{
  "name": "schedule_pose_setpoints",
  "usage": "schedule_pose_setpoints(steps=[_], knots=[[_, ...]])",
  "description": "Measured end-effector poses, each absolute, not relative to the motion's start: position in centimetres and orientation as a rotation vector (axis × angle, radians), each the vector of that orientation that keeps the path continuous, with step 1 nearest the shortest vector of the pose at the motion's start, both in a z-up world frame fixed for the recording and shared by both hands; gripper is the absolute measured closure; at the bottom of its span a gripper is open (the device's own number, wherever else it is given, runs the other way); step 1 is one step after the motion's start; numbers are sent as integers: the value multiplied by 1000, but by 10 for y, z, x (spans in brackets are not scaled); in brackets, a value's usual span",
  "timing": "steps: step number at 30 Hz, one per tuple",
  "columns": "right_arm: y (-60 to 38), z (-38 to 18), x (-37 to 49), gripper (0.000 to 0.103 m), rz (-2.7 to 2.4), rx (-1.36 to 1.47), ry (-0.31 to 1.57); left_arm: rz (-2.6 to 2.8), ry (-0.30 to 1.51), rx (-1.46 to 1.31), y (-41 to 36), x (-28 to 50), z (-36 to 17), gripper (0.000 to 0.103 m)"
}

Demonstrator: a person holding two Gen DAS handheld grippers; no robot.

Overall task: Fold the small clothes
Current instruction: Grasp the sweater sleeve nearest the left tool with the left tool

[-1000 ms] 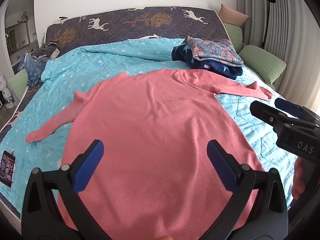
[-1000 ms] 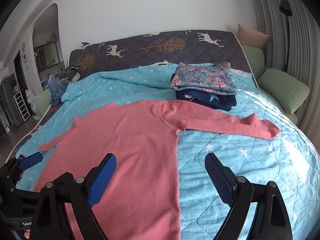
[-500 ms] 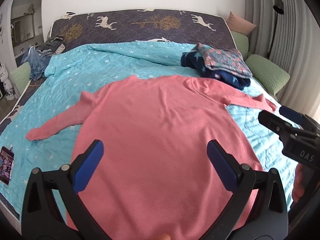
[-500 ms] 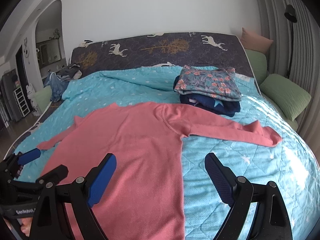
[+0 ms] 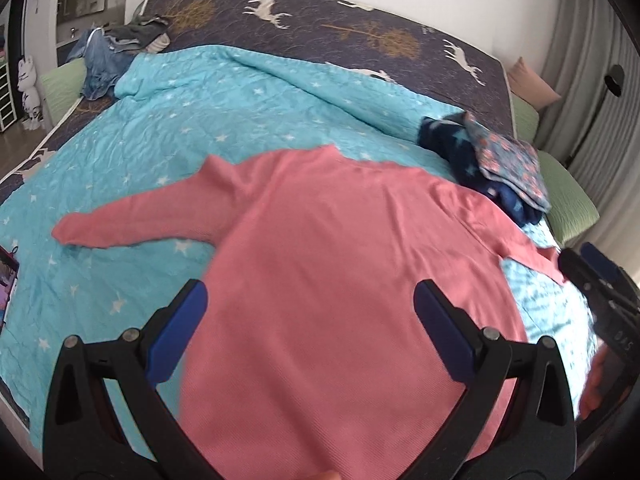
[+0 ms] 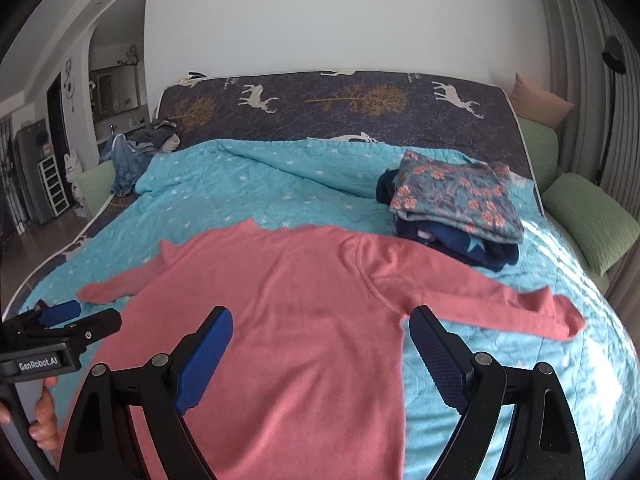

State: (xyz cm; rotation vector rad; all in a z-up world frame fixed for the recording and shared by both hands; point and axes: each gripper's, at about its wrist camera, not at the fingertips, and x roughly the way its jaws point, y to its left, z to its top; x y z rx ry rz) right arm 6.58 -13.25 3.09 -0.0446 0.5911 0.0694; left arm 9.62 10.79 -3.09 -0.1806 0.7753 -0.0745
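A pink long-sleeved top (image 5: 340, 260) (image 6: 288, 312) lies flat on the turquoise star quilt, both sleeves spread out to the sides, neck toward the headboard. My left gripper (image 5: 312, 320) hovers open above the lower body of the top, nothing between its blue pads. My right gripper (image 6: 320, 344) is open too, over the top's right side near the armpit seam. In each wrist view the other gripper shows at the frame's edge, held by a hand.
A stack of folded clothes (image 6: 456, 208), floral piece on dark blue, sits at the back right of the bed. Loose jeans and clothes (image 6: 136, 152) are piled at the back left corner. Green pillows (image 6: 588, 220) lie along the right side. A phone (image 5: 6, 280) rests near the left edge.
Both cameras have shifted: the left view has swung left and tilted, so the left sleeve sits more centrally. The right gripper now sits further left over the top. The top itself has not moved.
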Motion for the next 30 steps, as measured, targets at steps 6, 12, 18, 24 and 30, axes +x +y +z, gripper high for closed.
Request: schedule_pose_setpoints(steps=[6, 12, 18, 24, 30], knots=[[-129, 35, 87, 11, 79, -60, 593, 191, 796, -435, 229, 144, -67, 1], [-122, 16, 121, 11, 100, -114, 686, 276, 961, -810, 348, 175, -153, 3], [-107, 1, 147, 11, 139, -85, 756, 365, 935, -1116, 397, 181, -203, 4], [-79, -4, 155, 11, 135, -219, 714, 446, 883, -1204, 423, 198, -215, 22], [-74, -6, 156, 11, 100, -249, 691, 443, 934, -1025, 420, 225, -201, 100]])
